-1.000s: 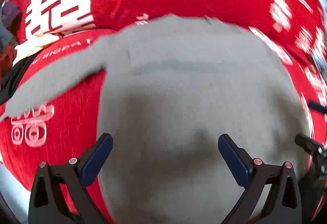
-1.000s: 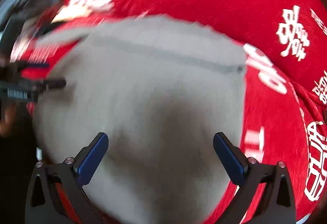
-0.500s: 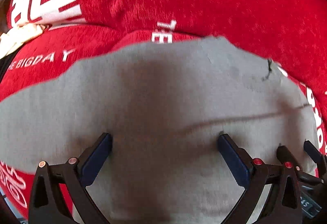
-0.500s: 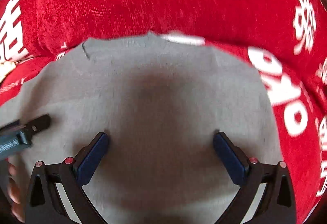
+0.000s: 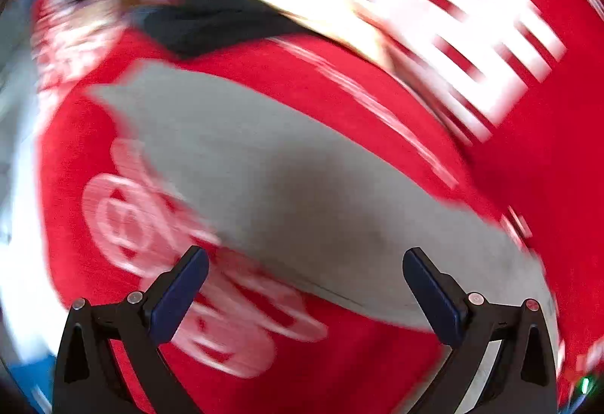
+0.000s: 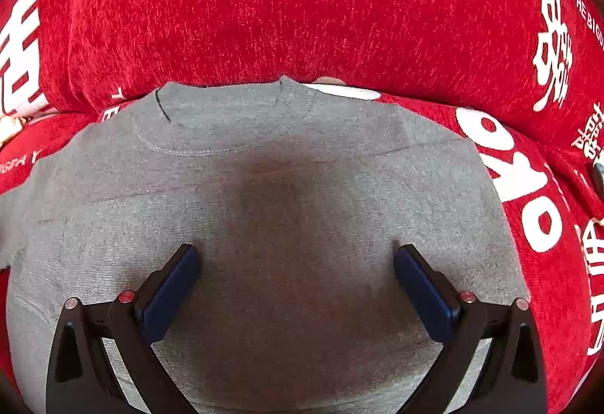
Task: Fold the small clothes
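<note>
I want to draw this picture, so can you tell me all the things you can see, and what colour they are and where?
grey top: one, grey, spread flat on the red cover, neck hole at its far edge; one sleeve stretches out sideways in the left wrist view.
red cover: one, red with white writing and signs, under and behind the top.
black cloth: one, black, far off past the sleeve, blurred.
pale cloth: one, cream-yellow, next to the black cloth, too blurred to tell what it is.
left gripper: one, black with blue fingers, open, over the sleeve's near edge and the cover.
right gripper: one, black with blue fingers, open, on the middle of the top.
</note>
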Available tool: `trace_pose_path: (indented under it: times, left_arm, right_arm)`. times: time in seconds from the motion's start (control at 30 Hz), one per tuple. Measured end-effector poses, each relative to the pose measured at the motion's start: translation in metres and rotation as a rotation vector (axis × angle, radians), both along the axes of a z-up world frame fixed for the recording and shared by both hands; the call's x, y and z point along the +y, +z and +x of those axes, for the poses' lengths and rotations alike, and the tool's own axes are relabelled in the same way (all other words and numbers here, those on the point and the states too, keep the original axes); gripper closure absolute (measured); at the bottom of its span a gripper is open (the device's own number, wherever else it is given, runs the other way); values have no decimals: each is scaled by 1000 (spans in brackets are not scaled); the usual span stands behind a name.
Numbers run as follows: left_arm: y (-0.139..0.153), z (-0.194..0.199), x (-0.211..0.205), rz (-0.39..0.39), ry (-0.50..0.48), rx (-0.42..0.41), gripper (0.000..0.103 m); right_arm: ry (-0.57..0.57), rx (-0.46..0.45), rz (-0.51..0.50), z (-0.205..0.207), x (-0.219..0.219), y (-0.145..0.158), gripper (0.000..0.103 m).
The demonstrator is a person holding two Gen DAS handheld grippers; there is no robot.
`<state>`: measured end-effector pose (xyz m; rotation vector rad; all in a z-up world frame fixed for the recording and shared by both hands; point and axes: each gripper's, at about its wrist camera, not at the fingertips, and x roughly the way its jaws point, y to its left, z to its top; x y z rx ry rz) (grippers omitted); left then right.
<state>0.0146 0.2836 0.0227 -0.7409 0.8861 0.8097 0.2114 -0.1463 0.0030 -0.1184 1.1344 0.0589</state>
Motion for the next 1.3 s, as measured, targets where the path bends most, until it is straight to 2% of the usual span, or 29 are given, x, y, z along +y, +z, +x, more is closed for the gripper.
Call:
trace_pose_path:
  times: [0.07,0.2,0.23,0.27,0.43,0.5,0.53,0.6,0.63,0.67,0.77,0.87,0.97,1.13,1.23,1.3]
  left_arm:
    - [-2,-34,36,1,130,-12,0]
    - [-33,-59,97,-104,268,-6,0]
    - [-37,-57,106,-83,276,15,0]
    - [-34,-46,110,-31,258,41,0]
    - [-38,-2,123,7,143,78,3]
    - [-38,5,121,55,123,116,29]
    - [-37,5,121,65,119,111,36]
    - [-36,-2,125,69,135,72,68]
    - [-36,-9,129,54,148,47,72]
    - [-36,-20,132,42,161,26,83]
    - [-38,-32,145,-20,164,-64,87]
    - [-41,-44,153,-64,152,-122,90]
    - [-41,-57,155,-101,139,-165,91]
    - [-32,-72,149,-145,120,-227,93]
    - [-30,-78,149,-145,102,-247,93]
    - [-30,-79,150,-141,95,-249,93]
  right_arm:
    - [-3,0,12,0,-2,0,0]
    - [-4,-8,-6,-1,1,-1,0]
    - [-3,-9,-10,-1,1,-1,0]
    - [-2,-9,-12,-1,2,-1,0]
    - [-5,4,-44,-2,6,6,0]
    - [-6,-11,-39,-6,11,15,0]
    - [4,-31,-27,-9,15,21,0]
    - [45,-74,-23,-14,30,38,0]
    - [64,-89,-22,-15,37,44,0]
    - [88,-105,-20,-16,47,52,0]
    - [174,-108,0,-13,84,67,0]
    - [252,-50,6,-6,129,62,0]
    - [298,-6,-34,2,175,40,0]
    - [294,78,-106,9,236,-6,0]
    - [348,112,-129,-6,272,-26,0]
    - [412,81,-163,-26,301,-27,0]
